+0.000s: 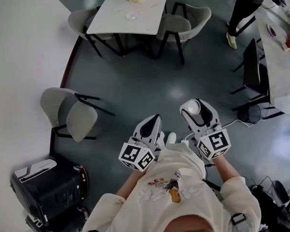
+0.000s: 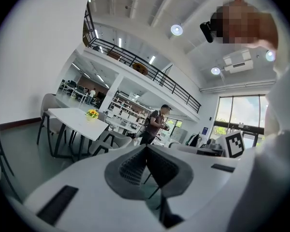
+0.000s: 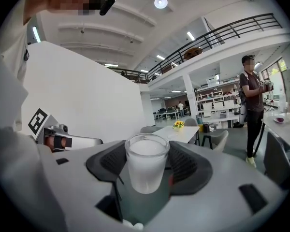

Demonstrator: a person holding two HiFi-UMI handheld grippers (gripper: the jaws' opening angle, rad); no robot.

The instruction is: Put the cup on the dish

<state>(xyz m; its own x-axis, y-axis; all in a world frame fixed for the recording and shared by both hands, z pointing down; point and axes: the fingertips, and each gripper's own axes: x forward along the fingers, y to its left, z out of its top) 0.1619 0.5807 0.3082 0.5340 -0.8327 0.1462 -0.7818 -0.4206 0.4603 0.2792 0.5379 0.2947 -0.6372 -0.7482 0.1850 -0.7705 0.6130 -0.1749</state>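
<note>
Head view: the right gripper [image 1: 197, 109] carries the frosted white glass cup [image 1: 191, 107], well apart from the small clear round dish [image 1: 134, 15]. That dish is barely visible on the white square table [image 1: 111, 18] up top, with loads of bare grey floor [image 1: 150, 86] between.

Left gripper view: the left gripper [image 2: 146, 151] has its jaws pressed together, nothing in them.

Right gripper view: the jaws pinch the cup's sides, and the dish is too small to spot.

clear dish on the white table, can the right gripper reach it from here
Probably not: the right gripper, shut on the frosted glass cup, is far from the clear dish on the white table. Only grey floor lies between; walking closer should do.
</note>
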